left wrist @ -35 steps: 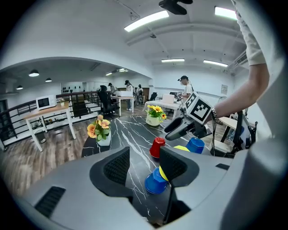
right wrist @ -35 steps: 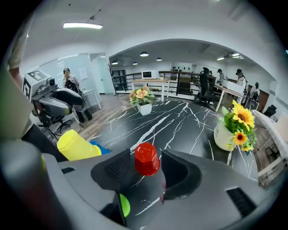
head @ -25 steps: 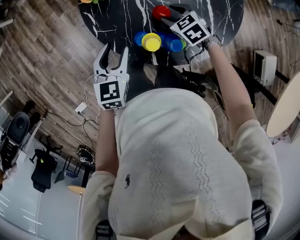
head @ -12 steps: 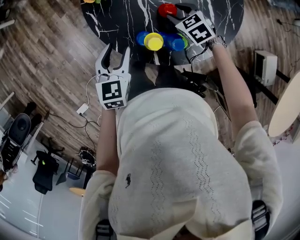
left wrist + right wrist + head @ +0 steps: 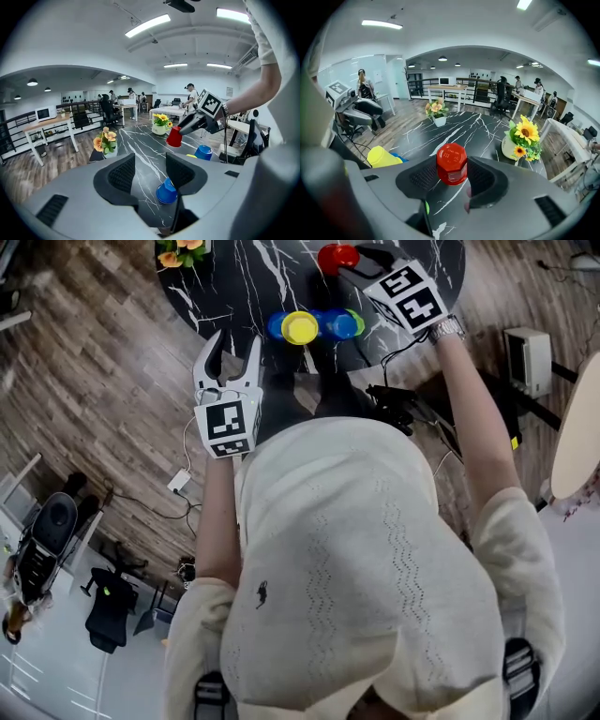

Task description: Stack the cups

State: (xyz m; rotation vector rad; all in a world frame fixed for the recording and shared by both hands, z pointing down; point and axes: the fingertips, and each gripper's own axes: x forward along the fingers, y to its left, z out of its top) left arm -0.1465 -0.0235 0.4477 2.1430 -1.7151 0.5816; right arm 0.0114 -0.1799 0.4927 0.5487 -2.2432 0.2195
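My right gripper (image 5: 451,180) is shut on an upside-down red cup (image 5: 451,163); its jaws have just been closing on that cup. In the head view the red cup (image 5: 335,257) hangs above the black marble table (image 5: 253,277), off the right gripper (image 5: 350,264). A yellow cup (image 5: 300,327) stands upside down near the front edge between two blue cups (image 5: 277,324) (image 5: 343,325), with a green one (image 5: 360,322) beside them. My left gripper (image 5: 230,345) is open at the table's near edge. One blue cup (image 5: 166,191) sits just beyond the left gripper (image 5: 150,171).
A pot of orange flowers (image 5: 105,143) stands at the table's left and a sunflower vase (image 5: 522,143) at its far side. Cables and a dark device (image 5: 398,404) lie on the wood floor by the table. Desks, chairs and people fill the office behind.
The right gripper has risen with the red cup, lifting it off the table and away from the row of cups. The left gripper has stayed where it was.
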